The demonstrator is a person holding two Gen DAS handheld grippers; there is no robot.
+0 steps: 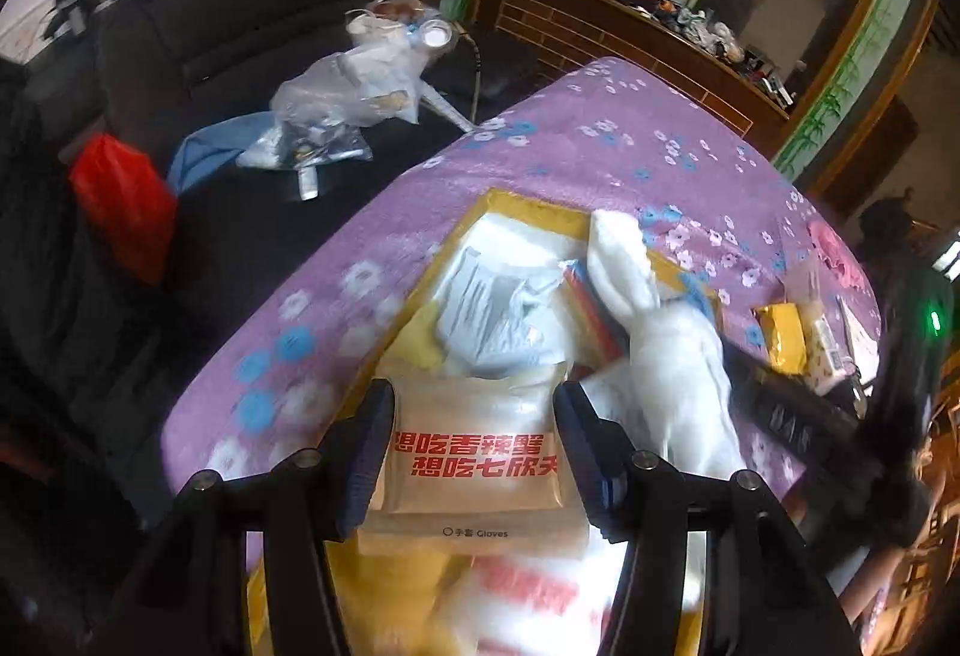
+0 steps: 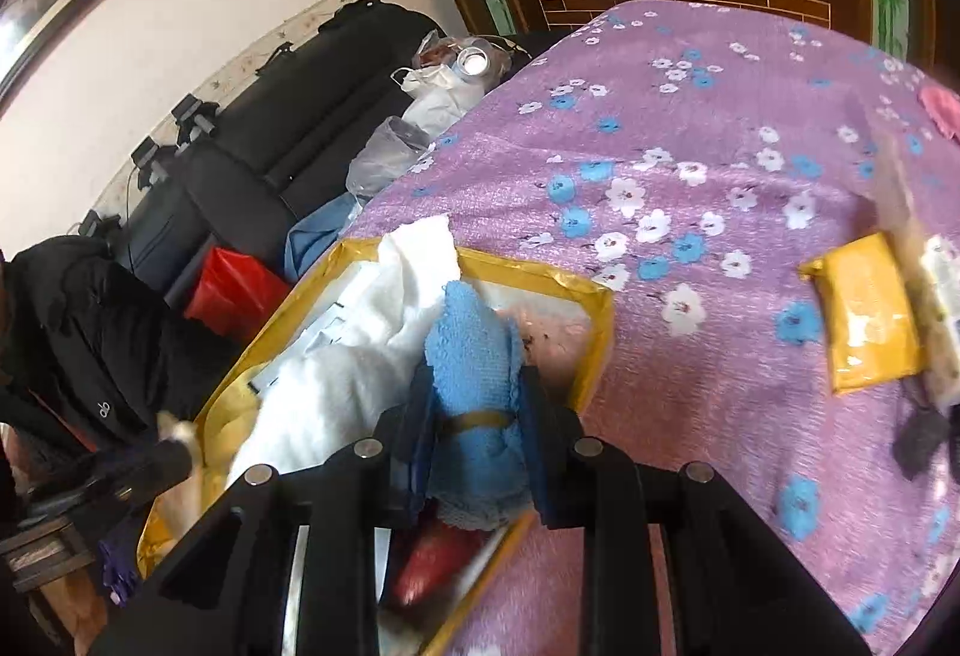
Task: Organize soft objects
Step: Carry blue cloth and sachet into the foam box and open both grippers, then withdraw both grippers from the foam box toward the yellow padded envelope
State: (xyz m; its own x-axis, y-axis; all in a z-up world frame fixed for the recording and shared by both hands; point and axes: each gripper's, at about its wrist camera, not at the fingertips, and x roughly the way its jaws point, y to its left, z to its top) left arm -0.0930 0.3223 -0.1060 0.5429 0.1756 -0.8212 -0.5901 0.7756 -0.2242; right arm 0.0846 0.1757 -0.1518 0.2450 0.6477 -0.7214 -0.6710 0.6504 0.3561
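Right wrist: right hand-held gripper (image 2: 477,452) clamps blue towel (image 2: 471,356) (base hidden); left hand-held gripper (image 1: 471,452) pinches glove packet (image 1: 474,470).

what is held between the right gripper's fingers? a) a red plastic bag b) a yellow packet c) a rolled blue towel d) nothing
c: in the right wrist view, the fingers of the right gripper press on both sides of a rolled blue towel bound with a band, above the yellow-rimmed box.

1. One yellow-rimmed box (image 2: 591,296), open.
2. One white plush rabbit (image 1: 672,344).
3. One blue towel roll (image 2: 474,356).
4. One gloves packet (image 1: 474,452).
5. One yellow packet (image 2: 864,320) out on the purple flowered cover (image 2: 690,146).
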